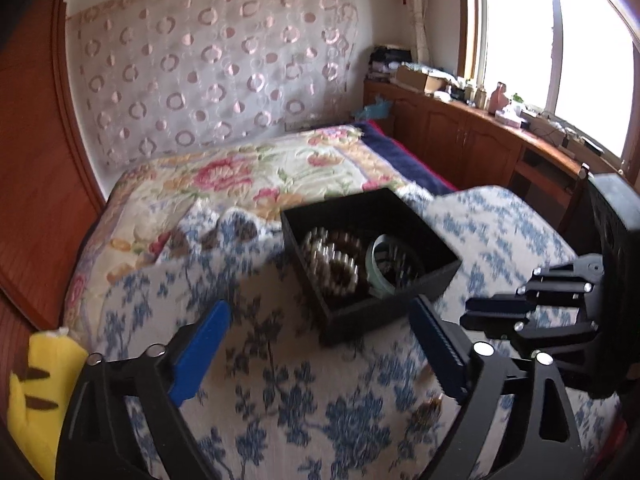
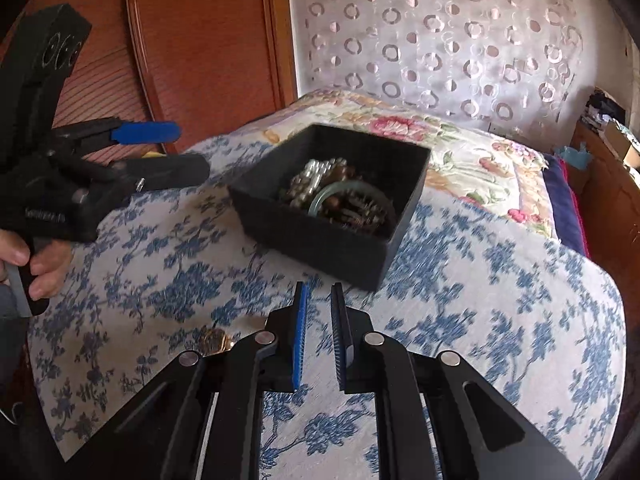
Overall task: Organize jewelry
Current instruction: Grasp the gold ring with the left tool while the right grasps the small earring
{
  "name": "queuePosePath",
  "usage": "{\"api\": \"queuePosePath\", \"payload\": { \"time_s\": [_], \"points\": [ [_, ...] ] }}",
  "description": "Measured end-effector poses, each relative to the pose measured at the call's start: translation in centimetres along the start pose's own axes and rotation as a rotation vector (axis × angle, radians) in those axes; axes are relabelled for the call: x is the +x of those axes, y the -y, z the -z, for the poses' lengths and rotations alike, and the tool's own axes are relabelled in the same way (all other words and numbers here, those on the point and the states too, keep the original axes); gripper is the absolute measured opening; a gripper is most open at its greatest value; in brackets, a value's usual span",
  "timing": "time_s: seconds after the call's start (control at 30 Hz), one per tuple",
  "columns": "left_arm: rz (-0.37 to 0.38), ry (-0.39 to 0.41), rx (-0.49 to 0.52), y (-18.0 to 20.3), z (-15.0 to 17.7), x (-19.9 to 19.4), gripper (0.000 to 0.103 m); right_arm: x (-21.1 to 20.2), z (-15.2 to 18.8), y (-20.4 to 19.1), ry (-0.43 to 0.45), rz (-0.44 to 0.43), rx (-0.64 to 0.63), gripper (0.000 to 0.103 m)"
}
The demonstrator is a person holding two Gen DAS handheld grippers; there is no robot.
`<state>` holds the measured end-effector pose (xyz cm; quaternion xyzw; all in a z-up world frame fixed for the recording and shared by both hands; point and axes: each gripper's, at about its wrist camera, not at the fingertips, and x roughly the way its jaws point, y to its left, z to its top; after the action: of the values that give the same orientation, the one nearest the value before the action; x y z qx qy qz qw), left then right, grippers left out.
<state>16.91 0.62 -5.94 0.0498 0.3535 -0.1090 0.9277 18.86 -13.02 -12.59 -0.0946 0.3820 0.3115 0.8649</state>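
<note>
A black open box (image 1: 400,308) (image 2: 320,240) sits on a blue-flowered cloth (image 1: 300,400) on the bed. It holds beaded bracelets (image 1: 332,256) (image 2: 316,180) and a pale green bangle (image 1: 376,264) (image 2: 320,200). A small gold piece (image 2: 216,342) (image 1: 428,412) lies on the cloth in front of the box. My left gripper (image 1: 320,306) stands wide open just short of the box, with nothing between its blue fingers. My right gripper (image 2: 319,286) is open by a narrow gap and empty, close to the box's near corner, with the gold piece to its left.
A person's hand (image 2: 40,264) holds the left gripper (image 2: 192,150) at the left edge. A yellow plush toy (image 1: 36,392) lies beside the cloth. A floral bedspread (image 1: 240,172) lies beyond, wooden cabinets (image 1: 460,132) line the window side, and a wooden headboard (image 2: 200,40) stands behind.
</note>
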Motion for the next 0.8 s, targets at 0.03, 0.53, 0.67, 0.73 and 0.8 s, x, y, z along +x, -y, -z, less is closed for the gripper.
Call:
{"api": "queuePosePath", "payload": {
  "time_s": [0.03, 0.53, 0.67, 0.73, 0.8],
  "points": [
    [0.003, -0.012, -0.001, -0.1, 0.6, 0.2, 0.091, 0.2, 0.2, -0.1, -0.005, 0.0, -0.001, 0.031],
    [0.001, -0.128, -0.022, -1.2, 5.2, 0.7, 0.092, 3.1, 0.3, -3.0, -0.084, -0.05, -0.075, 0.033],
    [0.015, -0.129, -0.025, -0.9, 5.4, 0.5, 0.092, 3.5, 0.5, -3.0, -0.099, -0.037, -0.078, 0.015],
    [0.023, -0.129, -0.02, -0.5, 5.4, 0.4, 0.092, 3.3, 0.6, -2.8, -0.1, -0.041, -0.075, 0.01],
    [0.033, -0.13, -0.014, 0.0, 5.4, 0.3, 0.092, 2.9, 0.8, -2.5, -0.089, -0.038, -0.064, 0.01]
  ]
}}
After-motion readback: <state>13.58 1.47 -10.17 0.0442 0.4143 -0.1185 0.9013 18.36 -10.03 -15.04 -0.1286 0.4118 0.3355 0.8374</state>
